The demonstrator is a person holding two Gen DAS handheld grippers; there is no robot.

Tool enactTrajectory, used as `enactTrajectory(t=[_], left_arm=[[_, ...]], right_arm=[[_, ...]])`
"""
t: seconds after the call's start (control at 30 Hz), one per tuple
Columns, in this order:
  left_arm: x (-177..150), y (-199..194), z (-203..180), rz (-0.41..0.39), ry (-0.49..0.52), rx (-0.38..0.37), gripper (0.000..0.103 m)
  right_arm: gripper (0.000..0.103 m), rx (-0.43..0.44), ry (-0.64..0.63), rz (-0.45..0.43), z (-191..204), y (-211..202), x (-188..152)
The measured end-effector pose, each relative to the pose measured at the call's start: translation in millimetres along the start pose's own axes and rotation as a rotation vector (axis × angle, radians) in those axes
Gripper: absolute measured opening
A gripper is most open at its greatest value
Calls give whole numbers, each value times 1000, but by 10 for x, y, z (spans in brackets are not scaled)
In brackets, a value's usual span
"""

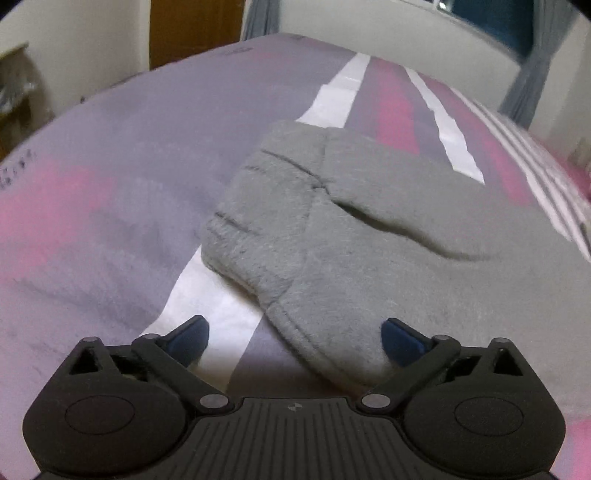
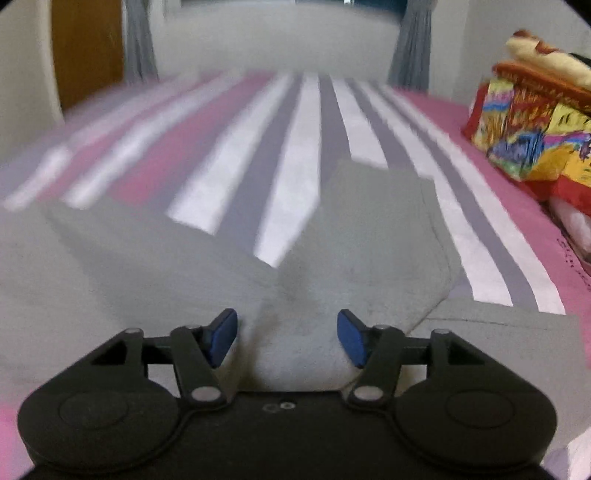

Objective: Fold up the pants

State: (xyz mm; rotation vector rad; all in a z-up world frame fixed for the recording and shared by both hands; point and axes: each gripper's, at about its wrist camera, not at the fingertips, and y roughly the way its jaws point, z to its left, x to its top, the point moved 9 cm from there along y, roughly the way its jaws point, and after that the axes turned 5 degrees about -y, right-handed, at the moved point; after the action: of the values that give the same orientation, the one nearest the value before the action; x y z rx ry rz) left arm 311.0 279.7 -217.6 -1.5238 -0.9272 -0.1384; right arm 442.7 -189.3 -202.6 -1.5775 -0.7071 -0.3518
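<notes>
The grey fleece pants (image 1: 369,229) lie flat on a bed whose striped cover (image 1: 110,206) runs in pink, grey and white bands. Taking the pants as the landmark: in the left wrist view their ribbed waistband (image 1: 258,206) sits toward the middle of the bed, with a pocket slit (image 1: 365,214) just beyond it, and the cloth spreads off to the right edge of the picture. The left gripper (image 1: 295,338) hovers at the near hem of the pants with its jaws spread wide; one blue pad is over the bare cover, the other over the grey cloth, and nothing is held.

The right wrist view, blurred, shows what the left does not: a folded grey part of the pants (image 2: 373,236) pointing away up the stripes, and, well to the right of the pants, a bright red-and-yellow printed pile (image 2: 532,125) at the bed's pink edge. The right gripper (image 2: 287,338) is above the pants, jaws partly open and gripping nothing.

Beyond the pants, a brown door (image 1: 192,29) and grey curtains (image 2: 410,40) stand by the wall.
</notes>
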Motion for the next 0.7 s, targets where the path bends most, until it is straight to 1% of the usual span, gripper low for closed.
enactTrajectory(t=[0.03,0.07,0.1,0.17,0.23,0.27,0.3,0.33,0.37,0.4,0.43,0.47,0.5,0.53,0.6,0.63,0.7], left_arm=[[-1,-8,4,0,6,-1,101],[-7,-19,10,0,18,-1,101],[-12,-29,19,-1,26,-5,101],[-23,-38,31,-4,24,-14,101],[-38,-36,27,-7,30,-15,101],[-39,-41,28,-9,30,-13,101],[-83,3,4,-11,33,-13,101],[-84,26,-23,-11,34,-15,101],[-72,60,-53,-11,33,-13,101],[-70,66,-58,-11,34,-12,101],[-75,62,-53,-10,36,-13,101],[-76,63,-52,-10,35,-14,101],[-76,69,-53,-10,33,-14,101],[-79,77,-60,-11,33,-12,102],[-82,86,-70,-14,31,-5,103],[-86,89,-78,-16,32,0,103],[-87,92,-85,-15,32,2,103]], right_arm=[[27,21,16,9,-42,13,-19],[6,42,33,8,-68,-30,-52],[6,54,51,-23,-124,-138,-74],[6,68,88,-101,-269,-489,-183],[6,77,138,-131,-438,-765,-395],[6,80,153,-115,-508,-818,-573],[9,71,147,-77,-546,-766,-771],[11,46,110,-7,-548,-609,-964],[17,40,57,44,-526,-480,-1062],[19,21,-22,21,-474,-497,-1068],[35,-43,-69,-12,-461,-607,-989],[49,-68,-88,-73,-449,-743,-893],[53,-56,-104,-153,-406,-883,-764],[53,-41,-130,-198,-341,-967,-626],[51,-68,-210,-214,-230,-912,-410],[50,-88,-252,-204,-191,-823,-333],[43,-117,-335,-155,-135,-502,-187]])
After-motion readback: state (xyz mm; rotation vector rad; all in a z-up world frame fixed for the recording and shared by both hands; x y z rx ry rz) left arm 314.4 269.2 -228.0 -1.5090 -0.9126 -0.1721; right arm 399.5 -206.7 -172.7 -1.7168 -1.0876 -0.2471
